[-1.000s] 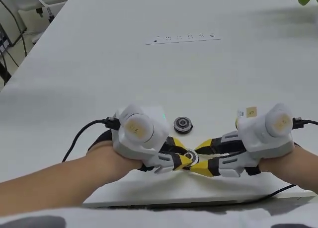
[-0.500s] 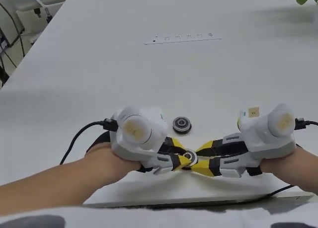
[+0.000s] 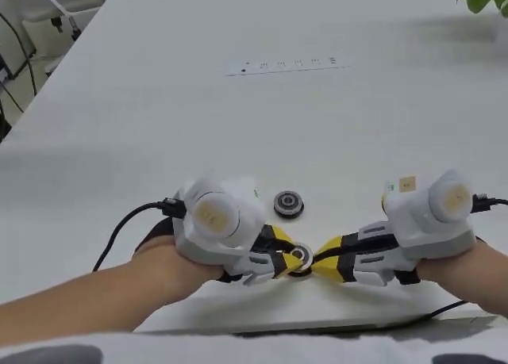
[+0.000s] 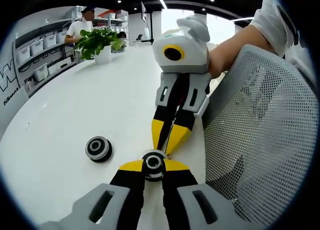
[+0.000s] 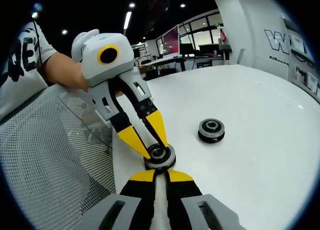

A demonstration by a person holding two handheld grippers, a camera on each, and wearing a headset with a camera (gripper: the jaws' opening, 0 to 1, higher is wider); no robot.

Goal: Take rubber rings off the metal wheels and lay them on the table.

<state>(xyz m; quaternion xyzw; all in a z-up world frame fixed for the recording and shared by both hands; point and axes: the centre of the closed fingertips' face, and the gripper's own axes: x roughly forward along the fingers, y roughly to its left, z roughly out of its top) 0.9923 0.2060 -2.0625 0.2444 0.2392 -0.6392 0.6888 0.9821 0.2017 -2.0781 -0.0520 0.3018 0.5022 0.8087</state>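
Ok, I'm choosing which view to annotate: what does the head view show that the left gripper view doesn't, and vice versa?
Head view adds: a power strip far across the table, and a black cable at the left gripper. Left gripper view adds: a mesh chair back. Shared: left gripper and right gripper gripping one held wheel, a second wheel loose nearby.

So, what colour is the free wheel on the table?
The free wheel is black with a silver-grey hub; clearest in the right gripper view.
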